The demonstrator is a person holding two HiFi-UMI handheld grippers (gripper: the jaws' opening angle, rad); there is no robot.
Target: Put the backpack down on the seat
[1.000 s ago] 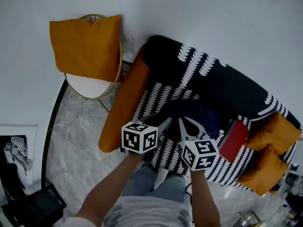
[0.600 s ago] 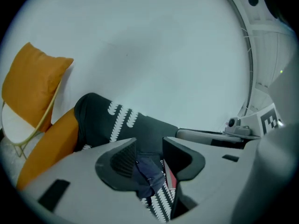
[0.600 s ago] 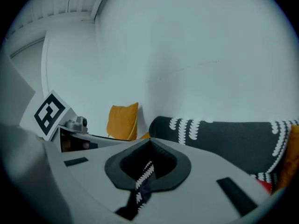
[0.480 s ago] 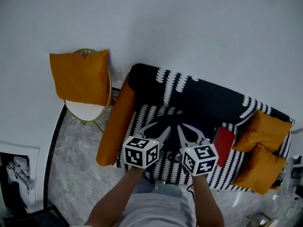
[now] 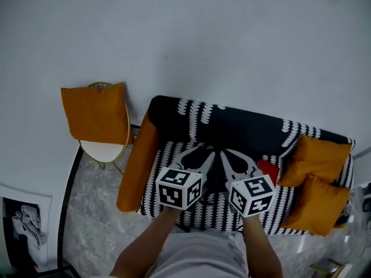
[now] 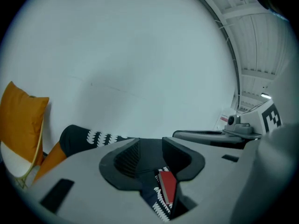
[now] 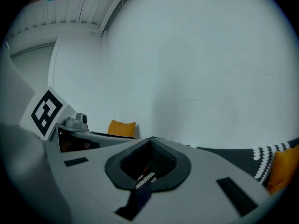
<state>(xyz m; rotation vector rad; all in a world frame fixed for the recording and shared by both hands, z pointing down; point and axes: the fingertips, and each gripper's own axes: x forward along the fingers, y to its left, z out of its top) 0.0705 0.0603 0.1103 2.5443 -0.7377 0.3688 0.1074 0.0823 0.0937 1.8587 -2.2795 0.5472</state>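
Observation:
The dark backpack [image 5: 214, 177] lies on the seat of the black sofa with white patterning [image 5: 232, 126]; the two grippers above it hide most of it. My left gripper [image 5: 200, 154] hangs over the seat with its jaws apart and nothing between them. My right gripper [image 5: 228, 154] is beside it, its tips touching and nothing gripped. In the left gripper view the left gripper [image 6: 147, 146] frames a strip of seat and a red item [image 6: 168, 185]. In the right gripper view the right gripper [image 7: 150, 141] points toward the white wall.
The red item [image 5: 268, 170] lies on the seat to the right of the backpack. Orange cushions [image 5: 316, 178] fill the sofa's right end, and an orange armrest [image 5: 138, 167] bounds the left. A gold-framed chair with an orange cushion [image 5: 95, 113] stands to the left against the wall.
The head view has risen and pulled back, so the sofa looks smaller and further off. Both grippers have lifted away from the backpack, which stays on the seat.

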